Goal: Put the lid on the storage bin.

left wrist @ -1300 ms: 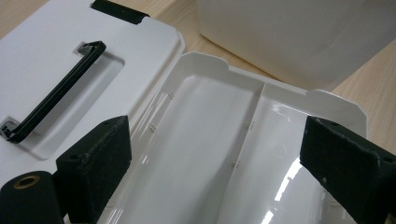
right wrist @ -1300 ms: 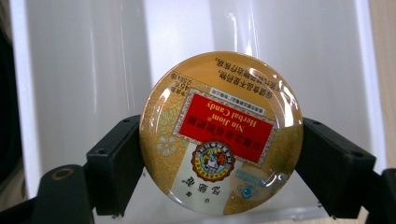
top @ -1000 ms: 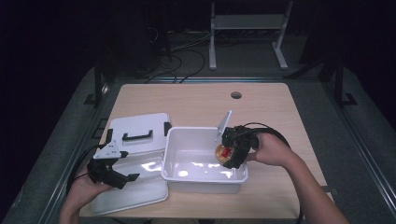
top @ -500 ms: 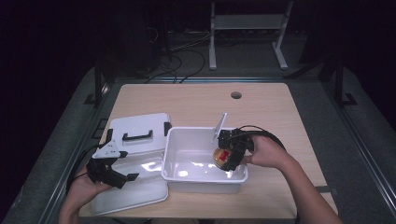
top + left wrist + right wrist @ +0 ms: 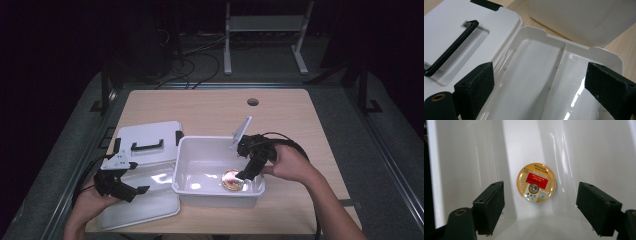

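Gaping right tongs (image 5: 540,207) well clear of tin (image 5: 536,182) edges.

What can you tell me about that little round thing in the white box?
The round tin is small and flat, like a disc. Its top is golden orange with a red label in the middle and a small round emblem below it; the print is too small to read. It looks shiny. It lies flat on the bottom of the white box, near the box's right end. The right hand-held gripper is open over it, one jaw on each side, and nothing touches it except the box floor.
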The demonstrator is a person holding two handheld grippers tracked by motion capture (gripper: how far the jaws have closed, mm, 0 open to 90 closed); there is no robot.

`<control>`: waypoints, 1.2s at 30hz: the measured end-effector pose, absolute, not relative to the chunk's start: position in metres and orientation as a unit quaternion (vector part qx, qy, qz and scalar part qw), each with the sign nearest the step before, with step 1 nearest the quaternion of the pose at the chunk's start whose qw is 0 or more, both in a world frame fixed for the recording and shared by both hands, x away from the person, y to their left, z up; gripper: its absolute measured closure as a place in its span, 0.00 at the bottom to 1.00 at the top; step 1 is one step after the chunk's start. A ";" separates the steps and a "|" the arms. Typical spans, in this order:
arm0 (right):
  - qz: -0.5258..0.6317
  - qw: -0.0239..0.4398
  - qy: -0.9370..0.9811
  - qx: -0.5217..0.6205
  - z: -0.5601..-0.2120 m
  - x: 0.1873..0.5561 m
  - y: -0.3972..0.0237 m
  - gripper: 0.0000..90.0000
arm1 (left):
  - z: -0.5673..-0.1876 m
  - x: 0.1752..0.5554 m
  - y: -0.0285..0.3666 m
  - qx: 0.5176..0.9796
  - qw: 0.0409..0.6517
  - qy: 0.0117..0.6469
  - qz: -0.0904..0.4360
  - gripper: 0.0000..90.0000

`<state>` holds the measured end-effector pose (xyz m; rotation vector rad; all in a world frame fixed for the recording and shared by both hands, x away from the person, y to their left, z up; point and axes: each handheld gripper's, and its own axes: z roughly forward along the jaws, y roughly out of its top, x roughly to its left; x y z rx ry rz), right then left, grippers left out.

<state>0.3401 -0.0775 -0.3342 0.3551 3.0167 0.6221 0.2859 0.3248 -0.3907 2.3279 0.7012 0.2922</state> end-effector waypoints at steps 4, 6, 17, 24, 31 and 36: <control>0.221 0.030 0.966 0.126 -0.326 0.338 -0.089 0.26 | -0.391 0.287 0.325 0.895 0.337 0.268 0.113 0.10; 0.230 0.035 0.963 0.136 -0.321 0.337 -0.097 0.26 | -0.392 0.287 0.325 0.895 0.339 0.268 0.113 0.10; 0.266 0.059 0.945 0.180 -0.304 0.328 -0.134 0.28 | -0.392 0.288 0.326 0.894 0.344 0.265 0.110 0.10; 0.279 0.073 0.935 0.205 -0.296 0.320 -0.161 0.28 | -0.389 0.287 0.326 0.894 0.347 0.261 0.112 0.10; 0.287 0.084 0.922 0.248 -0.302 0.312 -0.198 0.28 | -0.390 0.287 0.326 0.894 0.347 0.260 0.111 0.10; 0.292 0.082 0.913 0.274 -0.313 0.305 -0.215 0.28 | -0.390 0.287 0.324 0.894 0.347 0.260 0.112 0.10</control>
